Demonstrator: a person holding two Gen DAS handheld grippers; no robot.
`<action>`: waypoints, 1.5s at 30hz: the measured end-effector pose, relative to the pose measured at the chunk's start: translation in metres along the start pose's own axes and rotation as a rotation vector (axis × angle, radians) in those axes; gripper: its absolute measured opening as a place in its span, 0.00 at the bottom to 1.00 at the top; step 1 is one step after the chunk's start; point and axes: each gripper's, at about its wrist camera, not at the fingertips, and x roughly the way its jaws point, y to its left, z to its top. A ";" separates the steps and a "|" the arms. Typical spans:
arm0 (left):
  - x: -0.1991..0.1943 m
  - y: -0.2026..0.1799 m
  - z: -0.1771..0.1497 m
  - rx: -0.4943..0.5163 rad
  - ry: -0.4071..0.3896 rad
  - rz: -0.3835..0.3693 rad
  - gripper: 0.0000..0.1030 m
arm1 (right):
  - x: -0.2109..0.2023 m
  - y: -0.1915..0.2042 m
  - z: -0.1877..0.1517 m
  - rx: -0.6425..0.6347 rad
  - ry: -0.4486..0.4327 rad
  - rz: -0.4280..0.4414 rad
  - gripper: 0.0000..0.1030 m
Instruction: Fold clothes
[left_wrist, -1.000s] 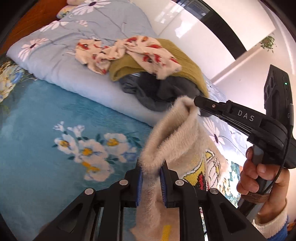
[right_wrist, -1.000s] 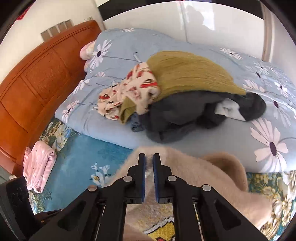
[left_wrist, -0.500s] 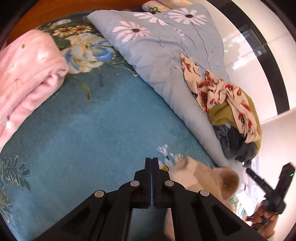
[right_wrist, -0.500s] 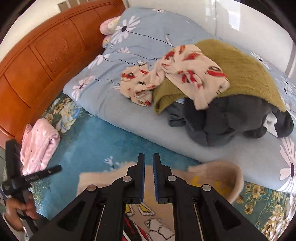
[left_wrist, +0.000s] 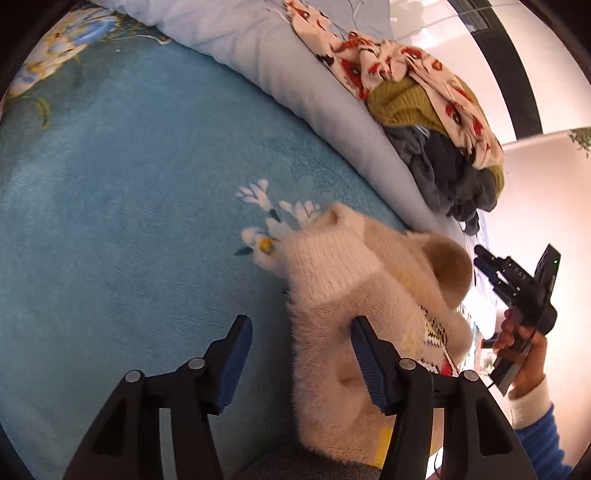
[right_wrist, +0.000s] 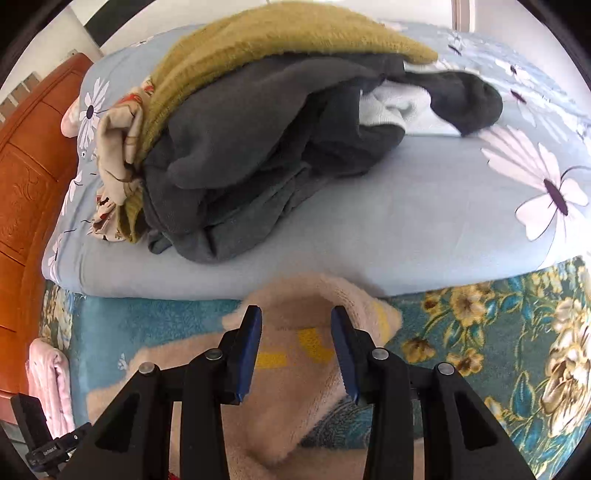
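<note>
A fluffy cream sweater with a yellow and red pattern lies on the blue floral blanket. My left gripper is open just above it, one finger over the blanket, the other against the sweater's edge. My right gripper is open over the sweater's collar end; it also shows in the left wrist view, held in a hand at the right. A pile of unfolded clothes, olive, dark grey and floral, sits on the light blue quilt.
A folded pink garment lies at the left by the orange wooden headboard. The quilt's edge runs just beyond the sweater. A white wall and dark window frame stand behind the pile.
Both grippers have opened and let go of the sweater, which now lies on the blanket. Both cameras have dropped closer to it.
</note>
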 end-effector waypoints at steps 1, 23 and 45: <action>0.004 0.000 0.001 -0.002 0.007 -0.004 0.59 | -0.007 0.007 0.002 -0.054 -0.029 -0.037 0.45; -0.069 -0.050 0.011 0.128 -0.243 -0.024 0.12 | -0.080 0.003 0.010 -0.060 -0.079 0.102 0.09; -0.087 0.025 -0.002 -0.086 -0.308 0.058 0.12 | -0.033 -0.042 -0.043 0.160 -0.032 0.238 0.09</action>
